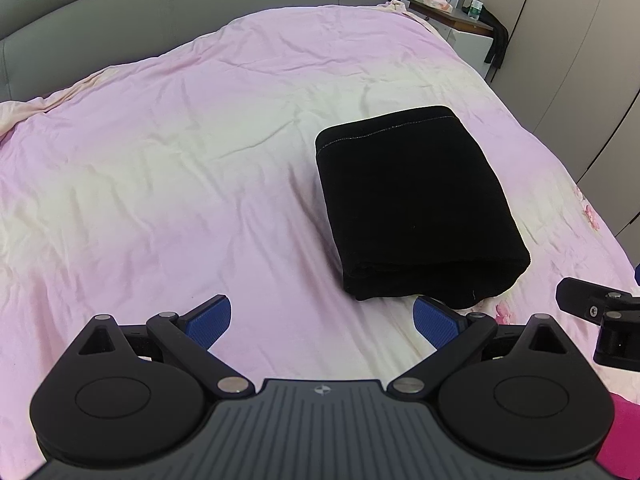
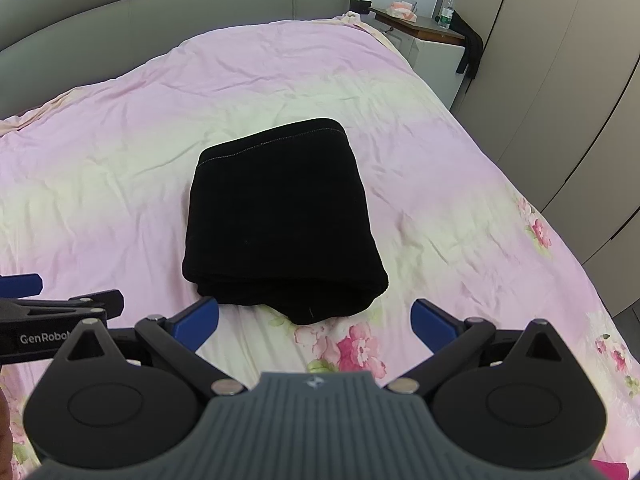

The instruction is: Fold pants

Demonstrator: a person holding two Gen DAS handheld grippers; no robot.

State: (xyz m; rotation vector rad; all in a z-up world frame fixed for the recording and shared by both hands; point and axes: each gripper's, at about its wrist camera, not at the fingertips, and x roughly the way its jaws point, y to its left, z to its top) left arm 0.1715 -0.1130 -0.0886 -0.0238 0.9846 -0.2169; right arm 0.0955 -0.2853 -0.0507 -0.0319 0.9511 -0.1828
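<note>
The black pants (image 1: 416, 204) lie folded into a thick compact rectangle on the pink bed sheet (image 1: 180, 160); they show near the middle of the right wrist view (image 2: 280, 220). My left gripper (image 1: 322, 320) hovers open just in front of the bundle's near-left corner, nothing between its blue pads (image 1: 210, 320). My right gripper (image 2: 314, 322) is open too, straddling the near edge of the bundle without touching it. Part of the right gripper (image 1: 596, 312) shows at the right edge of the left wrist view, and part of the left gripper (image 2: 48, 320) at the left edge of the right one.
A grey padded headboard (image 1: 180, 4) runs along the far side of the bed. A bedside table (image 2: 420, 26) with a water bottle (image 2: 447, 10) and a dark garment hanging off it stands at the far right. Beige wardrobe doors (image 2: 560, 100) line the right side.
</note>
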